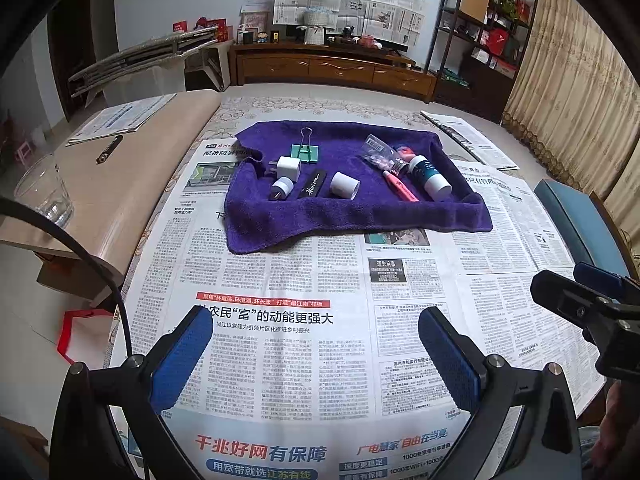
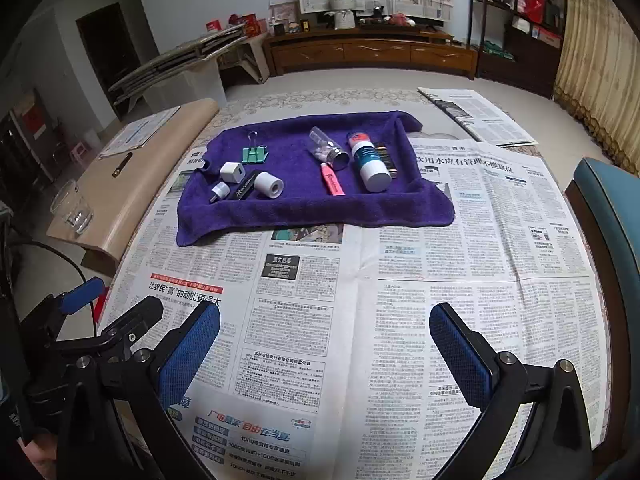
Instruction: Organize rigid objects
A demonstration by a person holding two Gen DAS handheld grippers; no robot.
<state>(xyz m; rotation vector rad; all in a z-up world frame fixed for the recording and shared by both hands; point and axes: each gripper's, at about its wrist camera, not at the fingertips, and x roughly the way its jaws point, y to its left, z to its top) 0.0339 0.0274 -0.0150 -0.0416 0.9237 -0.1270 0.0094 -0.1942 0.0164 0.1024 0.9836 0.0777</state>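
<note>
A purple towel (image 1: 360, 208) (image 2: 304, 208) lies on the newspaper-covered table, far ahead of both grippers. On it rest a green binder clip (image 1: 306, 151) (image 2: 254, 154), a white cube charger (image 1: 289, 168) (image 2: 232, 172), a small white plug (image 1: 280, 189) (image 2: 219, 192), a black bar (image 1: 312, 187) (image 2: 242, 189), a white cylinder (image 1: 344, 185) (image 2: 269, 185), a clear vial (image 1: 378, 154) (image 2: 328, 148), a pink highlighter (image 1: 400, 187) (image 2: 332, 179) and a white-and-teal bottle (image 1: 430, 176) (image 2: 370, 164). My left gripper (image 1: 316, 354) and right gripper (image 2: 324, 354) are open, empty, near the front edge.
A beige side table (image 1: 120, 184) on the left holds a drinking glass (image 1: 44, 192) (image 2: 72, 208), a dark pen (image 1: 109, 149) and papers. A blue chair (image 2: 604, 216) stands at the right. Folded newspaper (image 2: 476, 116) lies at the table's far right.
</note>
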